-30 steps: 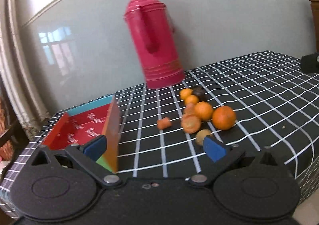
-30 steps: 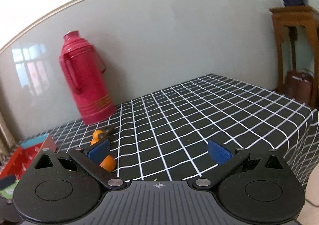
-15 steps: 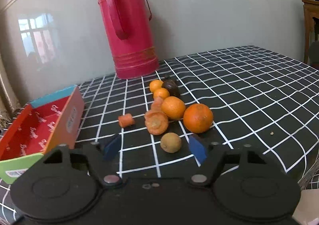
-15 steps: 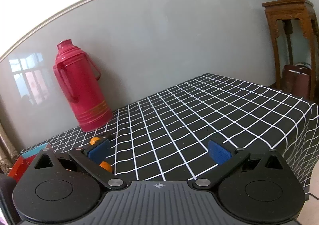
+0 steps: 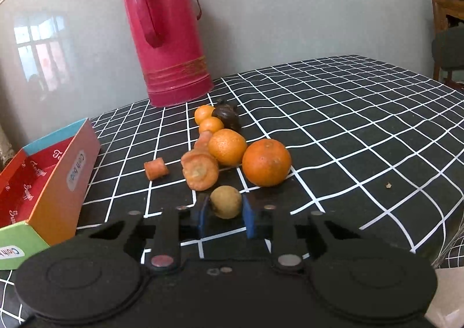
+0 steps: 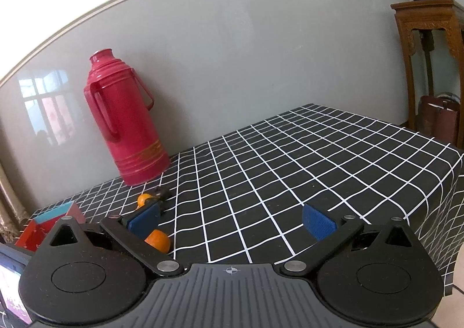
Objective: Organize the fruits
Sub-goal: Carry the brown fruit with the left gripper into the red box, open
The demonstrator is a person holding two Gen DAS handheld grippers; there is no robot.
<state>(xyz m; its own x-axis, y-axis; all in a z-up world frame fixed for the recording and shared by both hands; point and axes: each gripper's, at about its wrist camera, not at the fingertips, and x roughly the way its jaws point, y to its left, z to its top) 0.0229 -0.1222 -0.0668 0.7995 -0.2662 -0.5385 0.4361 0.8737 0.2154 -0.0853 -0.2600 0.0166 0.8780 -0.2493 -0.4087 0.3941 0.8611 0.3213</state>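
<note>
In the left wrist view my left gripper (image 5: 224, 216) is shut on a small tan round fruit (image 5: 225, 201) that rests on the checked cloth. Just beyond lie a big orange (image 5: 266, 162), a smaller orange (image 5: 227, 147), a carrot (image 5: 200, 167), a carrot stub (image 5: 156, 168), two small oranges (image 5: 211, 125) and a dark fruit (image 5: 226, 116). A red open box (image 5: 43, 180) stands at the left. My right gripper (image 6: 232, 219) is open and empty above the cloth, with an orange (image 6: 158, 239) beside its left finger.
A tall red thermos (image 5: 166, 29) stands at the back by the grey wall; it also shows in the right wrist view (image 6: 124, 122). The checked tablecloth (image 6: 290, 171) drops off at the right edge. A wooden stand (image 6: 429, 66) with a potted plant is at the far right.
My left gripper has moved forward to the fruit pile and closed its fingers on the small tan fruit. My right gripper has stayed open and drifted slightly.
</note>
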